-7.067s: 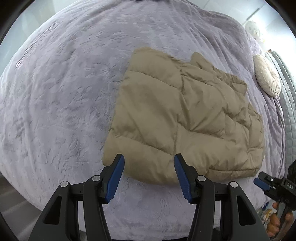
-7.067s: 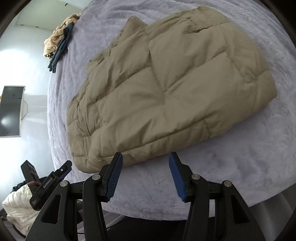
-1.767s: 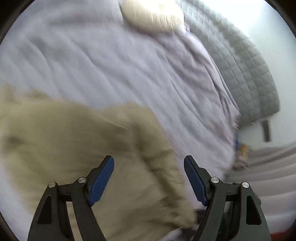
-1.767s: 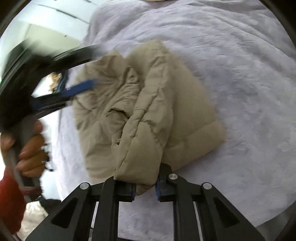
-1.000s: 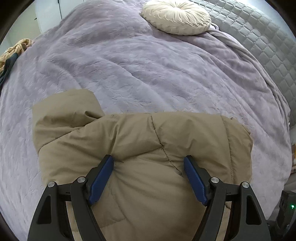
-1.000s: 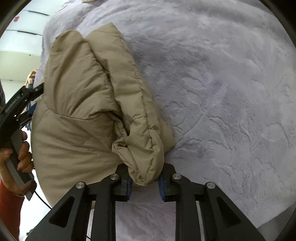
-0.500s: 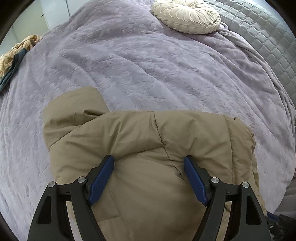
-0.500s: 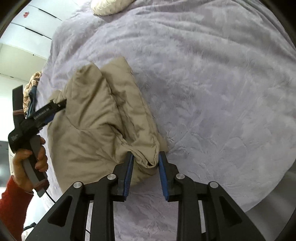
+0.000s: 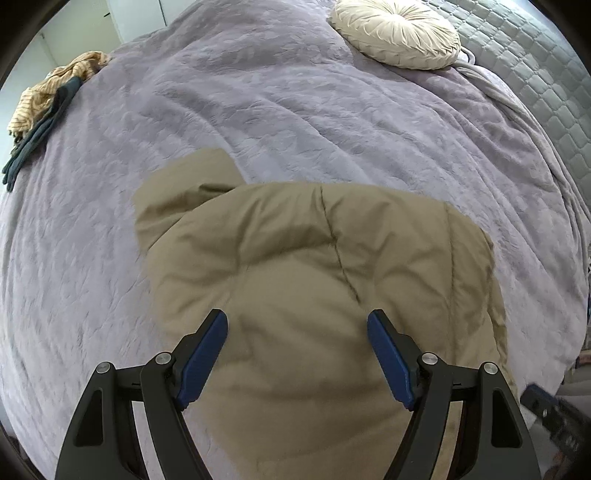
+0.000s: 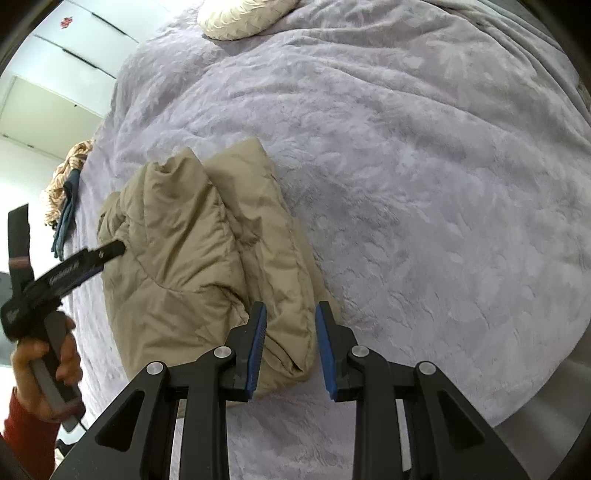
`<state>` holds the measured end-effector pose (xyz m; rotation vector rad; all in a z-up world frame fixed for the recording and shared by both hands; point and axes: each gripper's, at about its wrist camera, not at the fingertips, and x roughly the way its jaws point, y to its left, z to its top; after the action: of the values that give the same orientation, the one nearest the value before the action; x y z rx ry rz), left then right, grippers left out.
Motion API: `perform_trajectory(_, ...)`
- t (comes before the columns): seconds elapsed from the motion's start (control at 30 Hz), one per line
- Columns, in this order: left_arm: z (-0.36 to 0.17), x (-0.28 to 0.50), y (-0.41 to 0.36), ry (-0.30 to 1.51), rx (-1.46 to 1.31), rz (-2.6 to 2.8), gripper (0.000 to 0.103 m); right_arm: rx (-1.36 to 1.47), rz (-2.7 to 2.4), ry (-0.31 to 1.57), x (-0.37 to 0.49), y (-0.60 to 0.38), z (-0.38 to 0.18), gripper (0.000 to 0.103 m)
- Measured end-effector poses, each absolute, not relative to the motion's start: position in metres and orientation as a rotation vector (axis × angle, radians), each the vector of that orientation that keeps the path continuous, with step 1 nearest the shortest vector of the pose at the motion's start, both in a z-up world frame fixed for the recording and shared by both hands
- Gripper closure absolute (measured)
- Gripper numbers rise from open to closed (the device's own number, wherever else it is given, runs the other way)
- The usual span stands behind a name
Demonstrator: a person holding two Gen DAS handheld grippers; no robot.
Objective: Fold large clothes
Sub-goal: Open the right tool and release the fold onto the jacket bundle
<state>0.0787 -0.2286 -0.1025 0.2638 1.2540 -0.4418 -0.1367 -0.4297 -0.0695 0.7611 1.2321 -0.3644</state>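
The tan quilted puffer jacket (image 9: pixel 325 295) lies folded near the front edge of the bed with the lilac plush blanket (image 9: pixel 258 110). Left gripper (image 9: pixel 297 350) hangs spread above it; right gripper (image 10: pixel 290 345), jaws slightly parted, straddles its corner without pinching.

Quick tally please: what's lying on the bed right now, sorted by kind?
Puffer jackets, tan: 1
Round cushions, cream: 1
Piles of other clothes at the far edge (striped and dark pieces, count unclear): 1
Total: 3 on the purple bedspread
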Motion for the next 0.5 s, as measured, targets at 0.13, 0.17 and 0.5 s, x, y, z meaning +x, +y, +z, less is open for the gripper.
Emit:
perform_trajectory(0.13,-0.096,0.067,-0.213,1.257,0.262,-0.419,0.025,0.762,-0.323,1.244,-0.126,-0.428,-0.075,0.063)
perform_trajectory(0.17,-0.096,0.064,-0.209,1.262,0.258,-0.414,0.025,0.765,-0.313,1.25,-0.124,-0.428,-0.078,0.062)
perform_trajectory(0.5,-0.109,0.048,-0.177,1.311,0.222,-0.362,0.025,0.783,-0.286,1.303,-0.11,-0.438,-0.1,0.044)
